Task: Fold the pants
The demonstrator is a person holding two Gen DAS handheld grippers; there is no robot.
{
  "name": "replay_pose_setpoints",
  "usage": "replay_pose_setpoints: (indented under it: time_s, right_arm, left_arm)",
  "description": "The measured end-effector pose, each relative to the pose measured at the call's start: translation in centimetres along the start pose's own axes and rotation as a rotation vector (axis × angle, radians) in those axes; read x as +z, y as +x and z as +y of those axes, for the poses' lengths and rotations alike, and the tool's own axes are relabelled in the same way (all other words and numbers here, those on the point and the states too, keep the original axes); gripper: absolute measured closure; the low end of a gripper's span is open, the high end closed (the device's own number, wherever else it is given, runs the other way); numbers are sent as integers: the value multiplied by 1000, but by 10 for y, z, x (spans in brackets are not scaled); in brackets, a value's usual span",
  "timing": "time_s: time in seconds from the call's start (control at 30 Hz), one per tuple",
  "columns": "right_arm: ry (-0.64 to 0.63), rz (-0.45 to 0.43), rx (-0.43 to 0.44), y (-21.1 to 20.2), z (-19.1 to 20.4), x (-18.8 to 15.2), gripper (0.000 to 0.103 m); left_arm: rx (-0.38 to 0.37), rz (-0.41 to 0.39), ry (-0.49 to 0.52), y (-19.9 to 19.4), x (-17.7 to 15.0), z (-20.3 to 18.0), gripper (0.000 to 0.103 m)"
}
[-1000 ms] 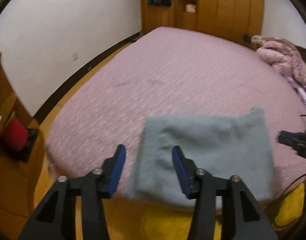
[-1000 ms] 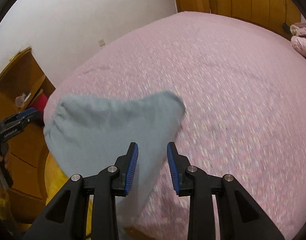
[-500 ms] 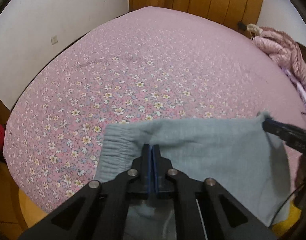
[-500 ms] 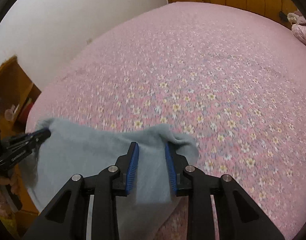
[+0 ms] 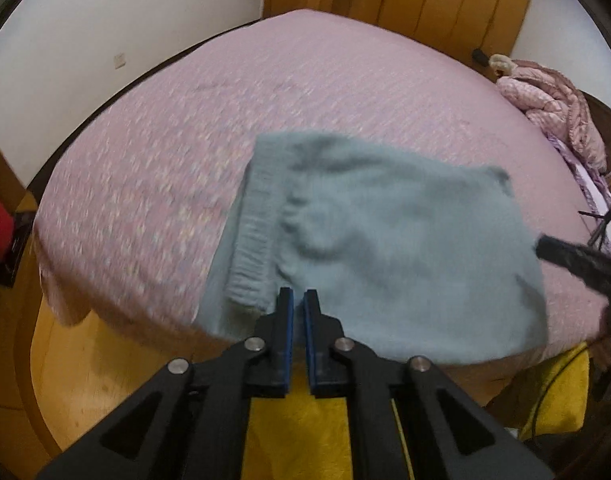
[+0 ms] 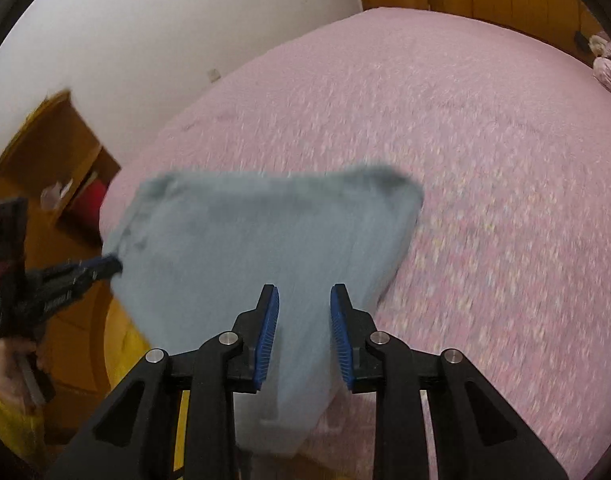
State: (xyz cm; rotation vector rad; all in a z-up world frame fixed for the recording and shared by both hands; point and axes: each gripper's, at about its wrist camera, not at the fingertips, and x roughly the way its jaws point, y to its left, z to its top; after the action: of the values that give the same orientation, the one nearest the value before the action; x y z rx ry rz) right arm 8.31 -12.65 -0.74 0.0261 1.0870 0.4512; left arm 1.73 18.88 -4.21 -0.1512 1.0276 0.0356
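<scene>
Obs: grey-blue pants [image 5: 385, 240], folded to a squarish bundle, at the near edge of the pink floral bed [image 5: 305, 92]; the near part hangs past the mattress edge. Ribbed elastic waistband [image 5: 253, 240] runs down the left side in the left wrist view. Both views motion-blurred.

Left hand-held gripper [image 5: 298, 304]: blue pads pressed together with only a thin slit between them, at the near hem just right of the waistband. Cloth appears pinched in the slit, though blur keeps this from being certain.

Right hand-held gripper [image 6: 304, 320]: jaws part-spread, the pants [image 6: 265, 240] lying between and beyond the pads; the cloth's right portion runs down between them. Whether the pads actually press on it cannot be told.

Handling (judgement): soft knit, light, limp. It sags wherever unsupported and will not keep a crease unaided. Not fragile. Layers can slide over each other, so a shallow pinch may catch the top layer only.

Where to hold: the two near corners, through all layers. The waistband is the thickest, firmest purchase. Keep both corners level to avoid skewing.
</scene>
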Motion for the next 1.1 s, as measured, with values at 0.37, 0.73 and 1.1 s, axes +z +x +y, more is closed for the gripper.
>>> replay_pose_setpoints:
  time_s: [0.37,0.73,1.1]
  right_arm:
    - [161,19,33,7,-32,-40,65]
    - [226,4,63,8,-46,-35,61]
    - [261,-6,137,13,-52,-39,72]
  left_arm:
    - [51,-9,-49,2,-8,-8,98]
    - [65,-97,18,-30,-1,-38,63]
    - [118,-48,70,12,-1,-32,63]
